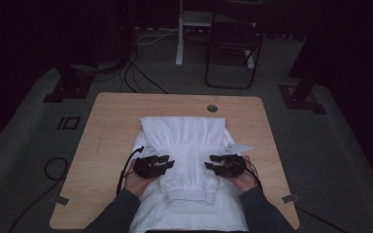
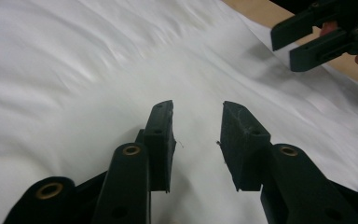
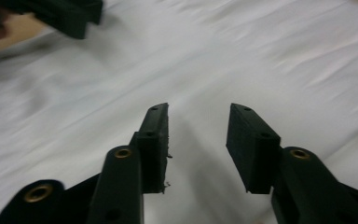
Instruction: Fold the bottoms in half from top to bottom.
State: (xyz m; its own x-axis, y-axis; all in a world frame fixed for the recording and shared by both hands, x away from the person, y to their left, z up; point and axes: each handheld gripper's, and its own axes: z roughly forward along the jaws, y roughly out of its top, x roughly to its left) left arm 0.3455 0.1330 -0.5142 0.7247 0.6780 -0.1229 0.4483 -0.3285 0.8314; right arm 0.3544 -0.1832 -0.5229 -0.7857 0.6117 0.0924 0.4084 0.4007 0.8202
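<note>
now | left gripper (image 1: pixel 167 161) open | right gripper (image 1: pixel 210 162) open | over white garment (image 1: pixel 184 133)

Both forearms reach forward; the left hand-held gripper (image 1: pixel 166 161) and right hand-held gripper (image 1: pixel 212 162) face each other, jaws parted and empty.

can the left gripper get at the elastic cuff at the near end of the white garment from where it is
Probably yes: the left gripper hovers open over the white garment, and nothing lies between it and the elastic cuff.
</note>
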